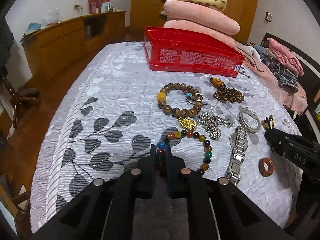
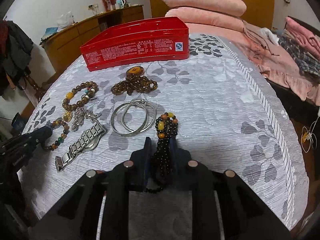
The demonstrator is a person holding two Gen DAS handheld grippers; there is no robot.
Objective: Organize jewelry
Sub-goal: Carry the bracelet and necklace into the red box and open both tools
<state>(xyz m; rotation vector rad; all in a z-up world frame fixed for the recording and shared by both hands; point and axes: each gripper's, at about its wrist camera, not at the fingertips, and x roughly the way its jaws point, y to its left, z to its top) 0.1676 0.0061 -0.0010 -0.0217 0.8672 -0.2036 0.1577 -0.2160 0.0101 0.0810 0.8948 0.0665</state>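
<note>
Jewelry lies on a grey leaf-patterned bedspread (image 1: 104, 92). My left gripper (image 1: 161, 150) is shut on the multicolored bead bracelet (image 1: 202, 140), whose loop trails right on the cloth. My right gripper (image 2: 161, 142) is shut on a dark bead bracelet (image 2: 166, 126) with amber beads. Between them lie a silver watch (image 1: 238, 150), silver bangles (image 2: 133, 120), a silver chain (image 1: 212, 124), a gold pendant (image 1: 187, 123), a brown bead bracelet (image 1: 179, 100), a brown bead necklace with amber pendant (image 2: 134, 84) and a brown ring (image 1: 266, 167). A red tin box (image 1: 192, 54) stands behind them.
Pink pillows (image 1: 200, 18) are stacked behind the box. Folded clothes (image 1: 284, 64) lie at the right. A wooden cabinet (image 1: 66, 38) runs along the left wall. The bed's edge drops to a wooden floor (image 1: 30, 110) on the left.
</note>
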